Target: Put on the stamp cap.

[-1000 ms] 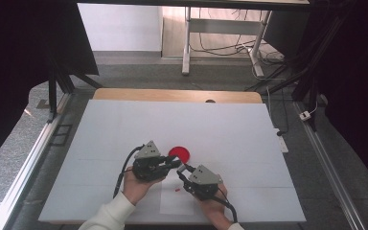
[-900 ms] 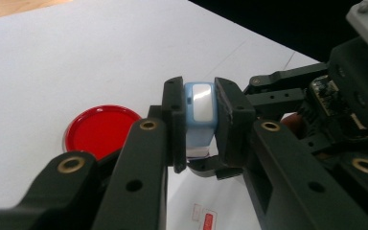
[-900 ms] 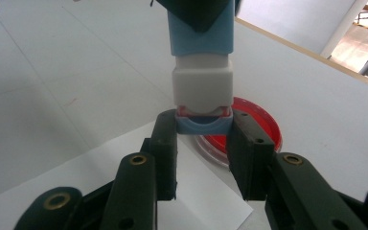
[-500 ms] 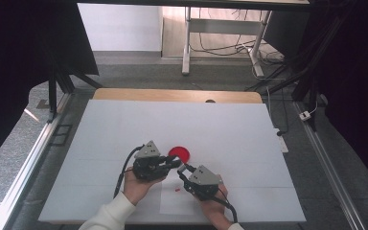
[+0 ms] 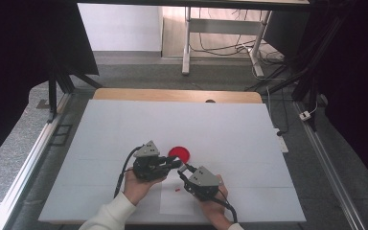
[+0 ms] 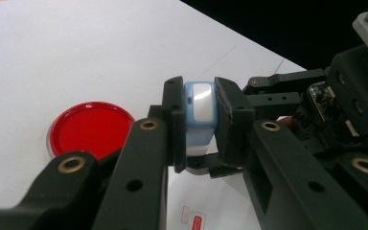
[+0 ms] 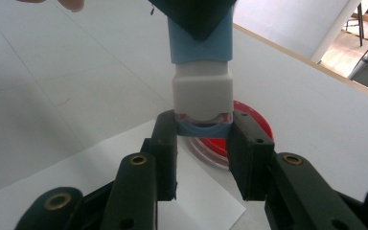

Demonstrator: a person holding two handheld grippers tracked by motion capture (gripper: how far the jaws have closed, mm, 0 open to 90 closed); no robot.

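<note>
Clamping opposite ends of one blue-and-white stamp (image 6: pixel 200 115), left tool (image 6: pixel 199 122) and right tool (image 7: pixel 203 143) meet.

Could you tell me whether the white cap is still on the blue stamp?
On: the white cap sits flush against the blue stamp body, left tool gripping the body.

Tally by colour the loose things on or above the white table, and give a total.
Red: 2, the round lid and a small scrap
Blue and white: 1, the stamp
White: 1, the paper
Total: 4

No visible change since earlier.
</note>
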